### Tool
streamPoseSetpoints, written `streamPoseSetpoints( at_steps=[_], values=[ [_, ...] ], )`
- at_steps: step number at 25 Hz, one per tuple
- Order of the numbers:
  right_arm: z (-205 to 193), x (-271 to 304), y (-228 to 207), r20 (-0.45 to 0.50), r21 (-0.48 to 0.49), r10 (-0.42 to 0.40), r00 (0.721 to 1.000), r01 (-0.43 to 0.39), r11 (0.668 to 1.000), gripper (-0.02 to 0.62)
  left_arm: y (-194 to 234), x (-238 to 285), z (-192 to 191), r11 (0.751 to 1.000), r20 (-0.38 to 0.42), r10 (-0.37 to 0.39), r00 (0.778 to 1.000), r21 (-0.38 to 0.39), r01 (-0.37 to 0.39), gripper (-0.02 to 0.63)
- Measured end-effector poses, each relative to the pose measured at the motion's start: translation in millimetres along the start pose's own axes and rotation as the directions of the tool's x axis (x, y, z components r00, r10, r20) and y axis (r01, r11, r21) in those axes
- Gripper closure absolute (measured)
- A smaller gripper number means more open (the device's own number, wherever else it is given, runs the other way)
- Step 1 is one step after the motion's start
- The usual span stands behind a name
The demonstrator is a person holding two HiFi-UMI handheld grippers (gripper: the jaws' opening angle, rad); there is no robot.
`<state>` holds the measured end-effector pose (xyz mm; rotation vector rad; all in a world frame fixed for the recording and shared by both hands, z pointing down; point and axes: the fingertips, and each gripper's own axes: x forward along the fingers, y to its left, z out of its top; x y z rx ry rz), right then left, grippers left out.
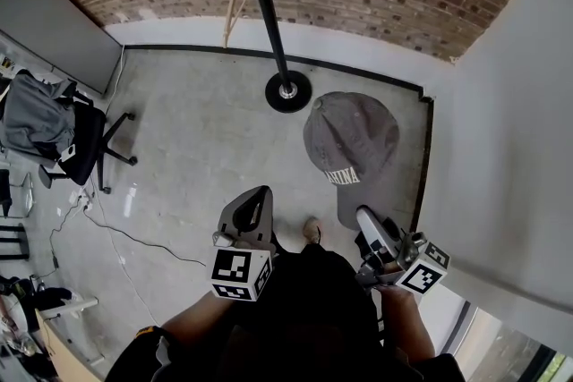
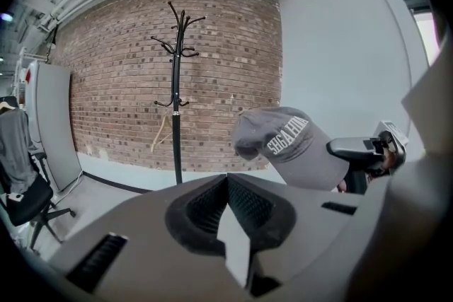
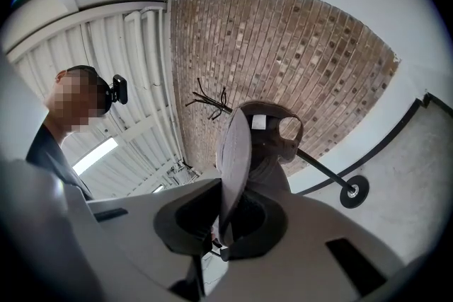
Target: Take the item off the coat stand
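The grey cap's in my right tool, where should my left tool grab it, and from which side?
Probably the back strap, coming in from the left. The right tool pinches the brim of the cap edge-on, and the strap round the rear opening is the other thin, flat part; the rounded crown gives little to pinch.

coat stand [image 1: 269, 13]: far off, your head view's top edge cuts away its hooks | cap [image 1: 351, 137]: brim end tucked out of sight between the jaws of your right gripper [image 1: 368, 222] | cap's white letters: too blurred to read whole
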<state>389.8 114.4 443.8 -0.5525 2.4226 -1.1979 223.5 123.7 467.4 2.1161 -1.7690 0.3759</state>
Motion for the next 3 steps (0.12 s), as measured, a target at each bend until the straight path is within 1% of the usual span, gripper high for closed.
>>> streamPoseSetpoints(
  at_steps=[3],
  values=[
    [-3.1, -1.3, 4.3, -0.004, -0.002, 0.004, 1.000, -0.004, 1.000, 0.566, -0.3, -4.8, 0.0, 1.000, 0.006, 0.003, 1.000, -0.001, -0.003, 0.573]
  ],
)
